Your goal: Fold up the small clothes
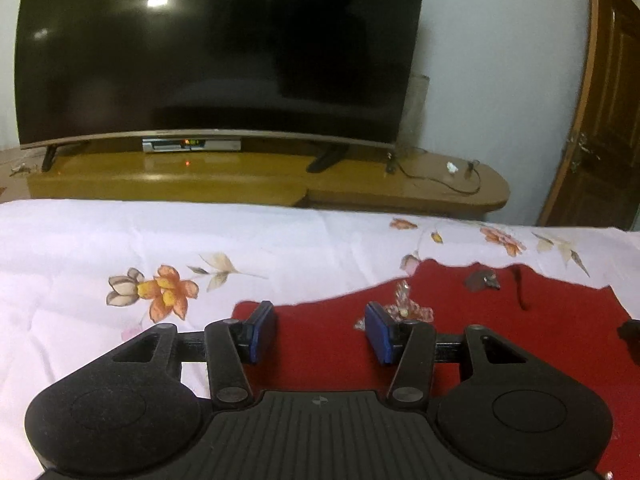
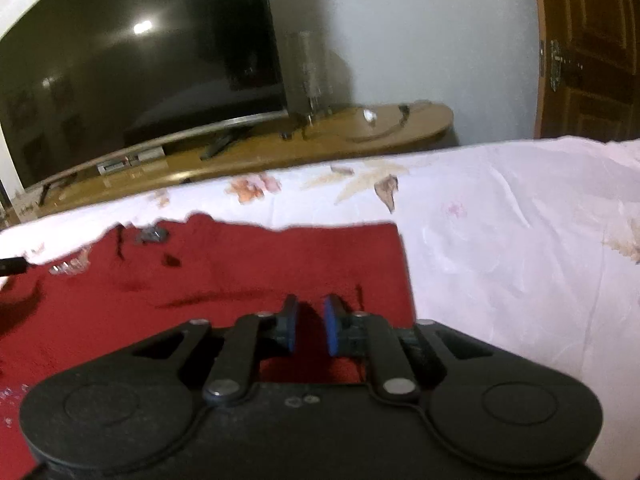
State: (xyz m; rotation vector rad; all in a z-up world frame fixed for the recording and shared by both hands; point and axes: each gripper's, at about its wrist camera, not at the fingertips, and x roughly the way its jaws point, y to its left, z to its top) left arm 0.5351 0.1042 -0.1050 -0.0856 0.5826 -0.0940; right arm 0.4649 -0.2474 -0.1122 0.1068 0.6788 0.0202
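A red garment (image 1: 460, 344) was seen spread flat on a white bedsheet (image 1: 160, 240) printed with orange and beige flowers, its far edge ragged against the sheet and its left corner lying just beside the left gripper (image 1: 320, 330). The left gripper was held low over that left part of the cloth with its 2 blue-padded fingers (image 1: 262, 330) set wide apart, red fabric visible in the gap between them and nothing clamped. A sparkly embellishment (image 1: 408, 308) on the garment was found just beyond the right-hand pad, and a small dark ornament (image 1: 482, 280) lay farther back near the ragged edge. In the right wrist view the same garment (image 2: 200, 280) was shown with its right edge running straight down toward the right gripper (image 2: 310, 328), which was placed over the cloth close to that edge. Its 2 blue pads (image 2: 330, 330) were drawn near each other with only a narrow gap left; red fabric was seen in that gap, but whether it was pinched could not be told from the blurred picture. Beyond the bed, a large dark television (image 1: 216, 48) was stood on a long wooden cabinet (image 1: 420, 188), with a set-top box (image 1: 192, 145) under the screen, a cable (image 1: 440, 180) trailing across the cabinet's right end, and a brown wooden door (image 1: 600, 120) at the right.
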